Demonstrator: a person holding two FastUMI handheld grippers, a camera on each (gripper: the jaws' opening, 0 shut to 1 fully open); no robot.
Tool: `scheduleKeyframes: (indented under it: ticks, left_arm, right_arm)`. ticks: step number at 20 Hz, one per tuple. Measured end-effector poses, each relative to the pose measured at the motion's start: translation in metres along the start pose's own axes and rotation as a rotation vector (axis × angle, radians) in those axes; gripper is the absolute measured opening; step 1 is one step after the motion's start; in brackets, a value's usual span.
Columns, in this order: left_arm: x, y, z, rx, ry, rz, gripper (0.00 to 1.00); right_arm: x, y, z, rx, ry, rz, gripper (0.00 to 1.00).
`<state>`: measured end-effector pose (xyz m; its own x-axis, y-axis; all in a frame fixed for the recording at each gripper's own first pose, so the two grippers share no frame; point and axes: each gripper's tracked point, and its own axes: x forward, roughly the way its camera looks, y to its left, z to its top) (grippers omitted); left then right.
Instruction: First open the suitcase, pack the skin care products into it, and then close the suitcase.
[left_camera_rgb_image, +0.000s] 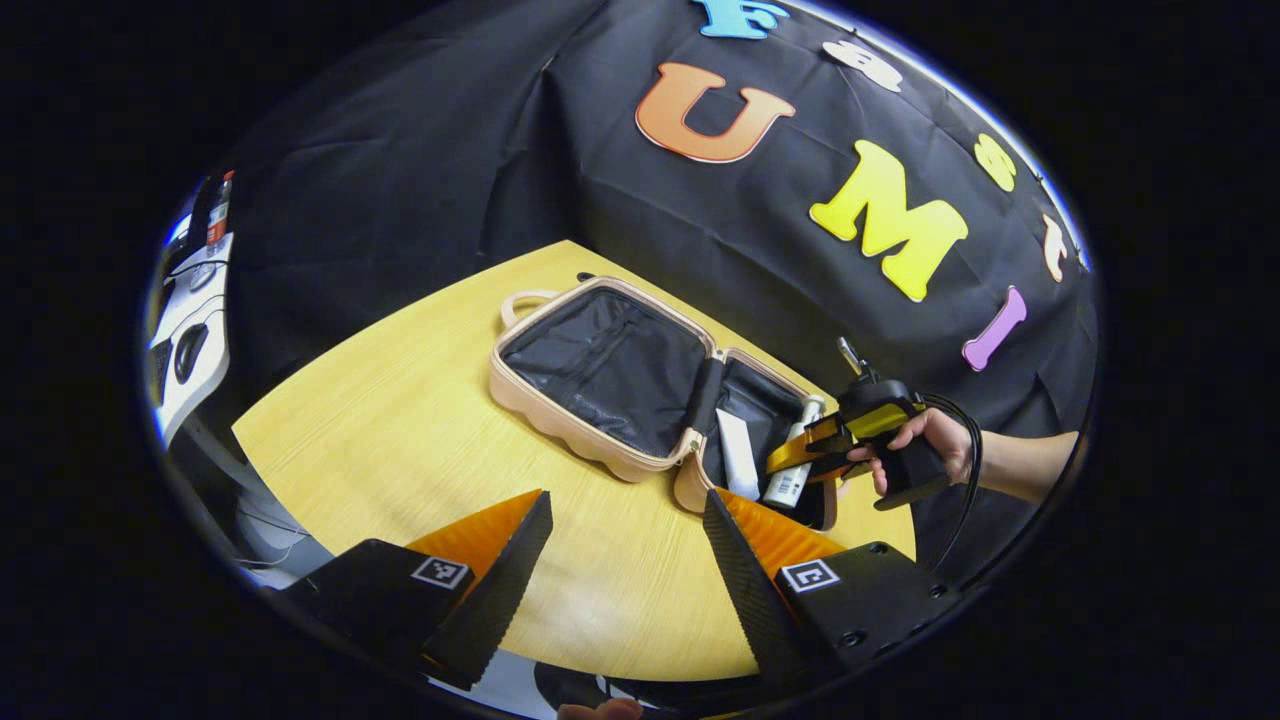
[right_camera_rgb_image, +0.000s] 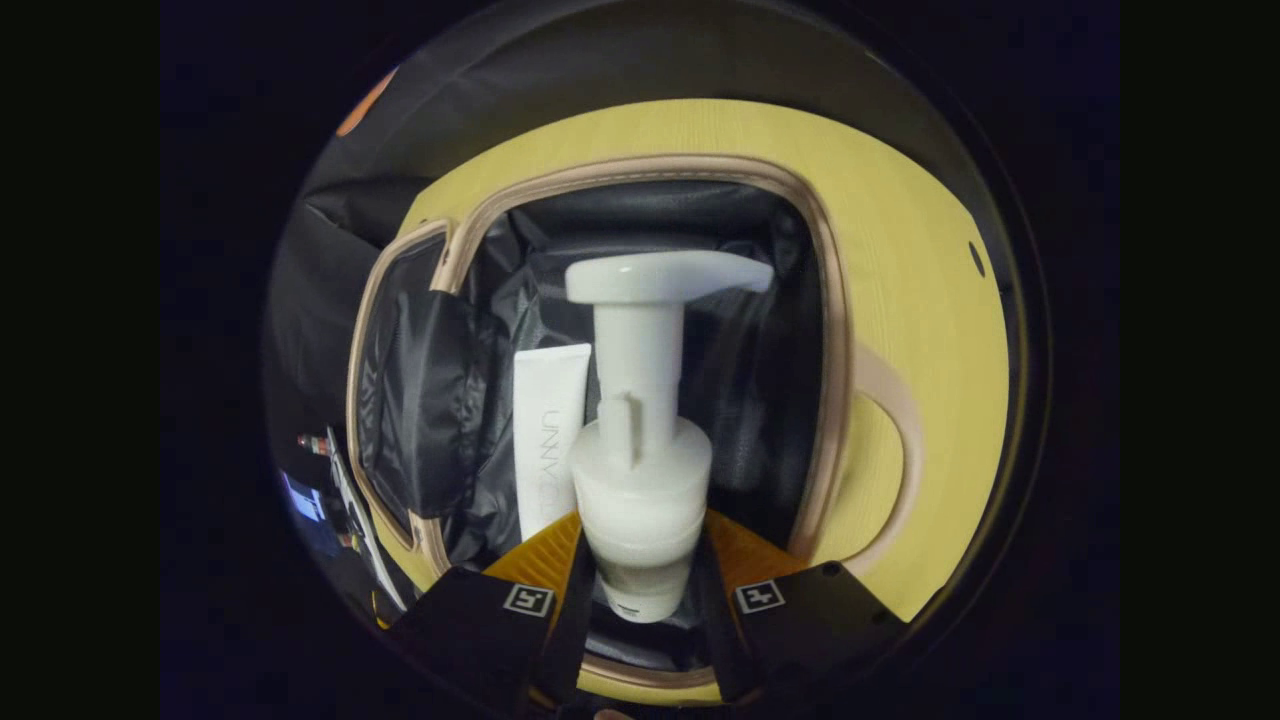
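Currently:
Right hand-held gripper (right_camera_rgb_image: 640, 590): pinching pump bottle (right_camera_rgb_image: 640, 440) over open suitcase (right_camera_rgb_image: 830, 330).
Left hand-held gripper (left_camera_rgb_image: 625, 560): spread, idle.
Advice: lower bottle beside tube (right_camera_rgb_image: 548, 430), then release.

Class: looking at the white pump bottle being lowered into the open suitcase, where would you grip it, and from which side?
Grip the pump bottle round its wide cylindrical body below the collar, coming from the base end along its length, as the right claw does. The body gives two even opposite sides; the thin neck and overhanging spout would likely slip. That approach also stays clear of the white tube beside it.
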<state>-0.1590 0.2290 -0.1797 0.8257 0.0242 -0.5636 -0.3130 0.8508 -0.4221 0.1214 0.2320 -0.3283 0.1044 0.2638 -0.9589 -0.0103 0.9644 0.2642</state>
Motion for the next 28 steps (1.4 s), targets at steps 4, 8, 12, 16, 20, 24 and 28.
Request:
scheduleKeyframes:
  ticks: [4,8,12,16,20,24,28]
  left_arm:
    - [0.000,-0.002,0.010,0.025,-0.016,-0.001,0.97]
    - [0.001,-0.002,0.016,0.052,-0.028,0.017,0.97]
    - [0.005,-0.002,0.032,0.063,-0.052,0.021,0.98]
    - [0.019,0.015,0.058,0.070,-0.086,0.016,0.97]
    - [0.040,0.048,0.092,-0.063,-0.153,-0.038,0.97]
    - [0.070,0.082,0.120,-0.236,-0.224,-0.159,0.97]
    - [0.112,0.100,0.154,-0.349,-0.269,-0.358,0.97]
  right_arm:
    - [0.012,-0.001,0.000,0.024,-0.001,-0.050,0.49]
    - [0.015,-0.003,0.000,0.020,-0.003,-0.072,0.49]
    - [0.009,0.002,0.002,0.031,-0.024,-0.037,0.52]
    - [-0.021,0.006,-0.003,-0.013,-0.075,-0.028,0.67]
    - [-0.072,0.007,-0.011,-0.121,-0.173,0.015,0.70]
    - [-0.134,-0.006,-0.023,-0.184,-0.302,0.119,0.74]
    - [-0.184,-0.024,-0.024,-0.216,-0.439,0.150,0.76]
